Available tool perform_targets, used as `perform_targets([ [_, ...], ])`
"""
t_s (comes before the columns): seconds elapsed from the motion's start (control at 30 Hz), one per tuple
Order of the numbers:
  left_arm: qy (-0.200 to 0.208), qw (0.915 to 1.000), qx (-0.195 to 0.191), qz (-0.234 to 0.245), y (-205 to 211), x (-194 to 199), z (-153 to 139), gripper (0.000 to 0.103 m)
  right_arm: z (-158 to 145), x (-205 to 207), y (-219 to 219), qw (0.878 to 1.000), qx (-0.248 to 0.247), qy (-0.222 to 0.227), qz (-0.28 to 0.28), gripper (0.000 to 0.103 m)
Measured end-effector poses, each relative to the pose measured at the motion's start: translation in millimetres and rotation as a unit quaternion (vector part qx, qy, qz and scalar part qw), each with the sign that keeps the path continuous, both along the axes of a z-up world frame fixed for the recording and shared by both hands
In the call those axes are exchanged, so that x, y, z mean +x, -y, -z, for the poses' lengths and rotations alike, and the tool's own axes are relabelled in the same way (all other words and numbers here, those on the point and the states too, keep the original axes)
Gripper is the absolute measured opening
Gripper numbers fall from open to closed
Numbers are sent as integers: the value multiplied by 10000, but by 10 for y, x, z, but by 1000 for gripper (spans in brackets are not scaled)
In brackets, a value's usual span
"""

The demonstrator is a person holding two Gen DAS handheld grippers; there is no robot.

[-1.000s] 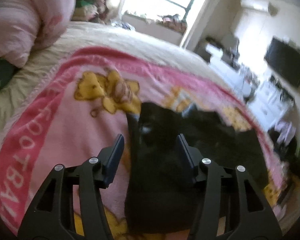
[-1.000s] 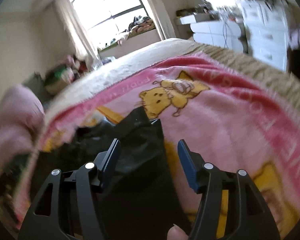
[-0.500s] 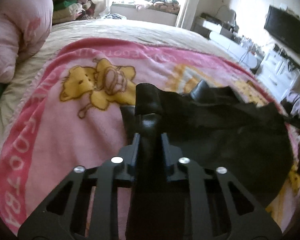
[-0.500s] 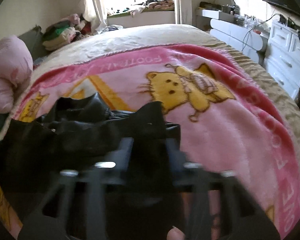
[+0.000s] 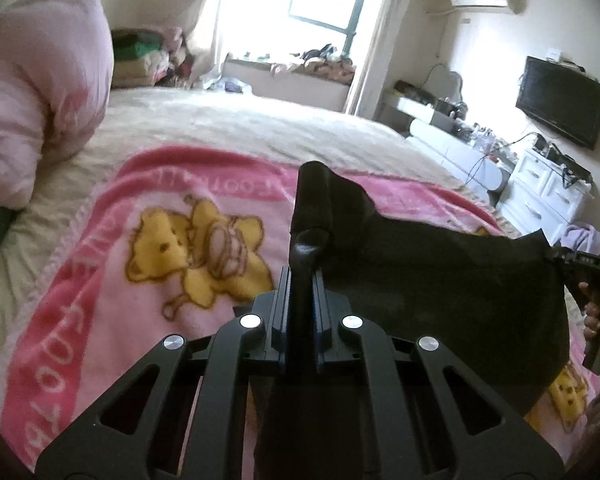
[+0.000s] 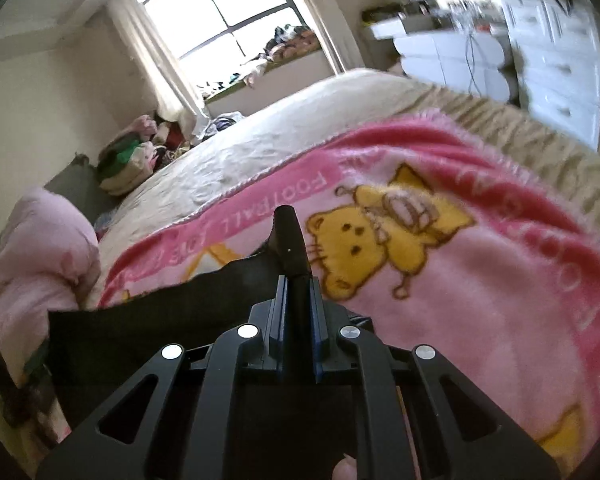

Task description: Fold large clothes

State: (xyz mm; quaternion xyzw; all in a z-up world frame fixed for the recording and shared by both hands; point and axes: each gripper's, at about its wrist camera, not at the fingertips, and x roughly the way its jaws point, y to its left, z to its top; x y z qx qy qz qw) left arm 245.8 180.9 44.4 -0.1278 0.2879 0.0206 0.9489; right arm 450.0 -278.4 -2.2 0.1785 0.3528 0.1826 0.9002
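Observation:
A black garment hangs stretched over a pink bear-print blanket on the bed. My left gripper pinches one corner, its jaws closing tight on a fold of cloth that sticks up past the tips. At the right edge of the left wrist view, a hand holds the right gripper at the other corner. In the right wrist view the right gripper is likewise closing on a fold of the black garment, which runs off to the left above the blanket.
A bunched pink duvet lies on the left of the beige bedspread. White drawers and a wall TV stand on the right. A pile of clothes sits near the window.
Both grippers stood open around the garment's edge; they have closed on it and lifted it, and the cloth now spans taut between them.

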Motion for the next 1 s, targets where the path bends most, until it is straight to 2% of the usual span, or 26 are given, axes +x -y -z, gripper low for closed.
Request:
perform_targets([
  [0.07, -122, 9999, -38, -7, -24, 72, 110, 3, 116, 66, -55, 9999, -33, -121, 72, 9],
  [0.33, -624, 9978, 184, -127, -12, 258, 478, 5, 604, 215, -174, 9963, -672, -465, 256, 10],
  [0.4, -788, 9962, 332, -156, 29, 292, 578, 8, 665, 227, -168, 9959, -675, -543, 265, 11],
  [0.5, -922, 9952, 246, -198, -52, 327, 727, 13, 725, 241, -168, 9954, -690, -611, 264, 13],
  [0.7, -928, 9952, 198, -239, -117, 324, 759, 15, 723, 212, -216, 9937, -907, -604, 261, 15],
  [0.8, -926, 9949, 248, -304, -119, 303, 731, 21, 690, 154, -159, 9951, -771, -564, 241, 22],
  [0.87, -942, 9946, 252, -361, -123, 288, 705, 25, 657, 107, -125, 9948, -794, -563, 283, 39],
  [0.9, -946, 9945, 245, -374, -114, 280, 689, 26, 649, 82, -102, 9947, -793, -590, 296, 56],
  [0.93, -945, 9943, 260, -416, -114, 263, 671, 29, 642, 42, -61, 9952, -722, -601, 282, 61],
  [1.0, -968, 9937, 267, -492, -93, 234, 632, 34, 623, -48, 16, 9960, -610, -603, 247, 61],
])
